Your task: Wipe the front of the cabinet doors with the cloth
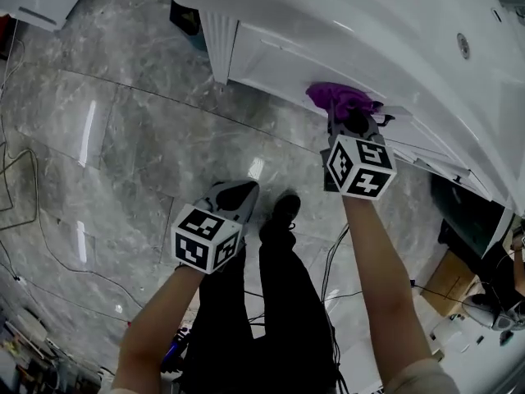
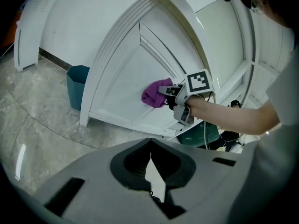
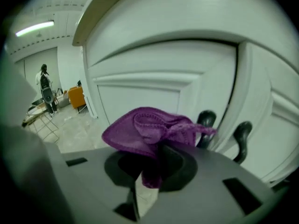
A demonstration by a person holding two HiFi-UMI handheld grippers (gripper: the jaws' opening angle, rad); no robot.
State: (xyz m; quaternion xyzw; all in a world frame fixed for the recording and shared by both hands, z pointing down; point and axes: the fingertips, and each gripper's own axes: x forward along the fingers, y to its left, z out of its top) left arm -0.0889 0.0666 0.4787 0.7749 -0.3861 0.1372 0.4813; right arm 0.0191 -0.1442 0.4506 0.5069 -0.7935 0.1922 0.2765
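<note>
Right gripper [image 1: 351,123] clamped on the bunched purple cloth [image 3: 145,133], a tail of it pinched between the jaws. Wad lies against the white cabinet door [image 1: 275,54] panel, just beside the dark door handles [image 3: 205,121]. Arm is stretched forward so the loose bulk meets the face, likely mid-wipe. Left gripper [image 2: 150,162]: jaws closed together on nothing, held low over the marble floor [image 1: 123,138], well apart from the door, probably kept out of the way

Right gripper [image 1: 351,120], arm stretched forward, was clamped on the cloth [image 1: 340,98]; left gripper [image 1: 236,194], held nearer the body, had its jaws together, empty.
</note>
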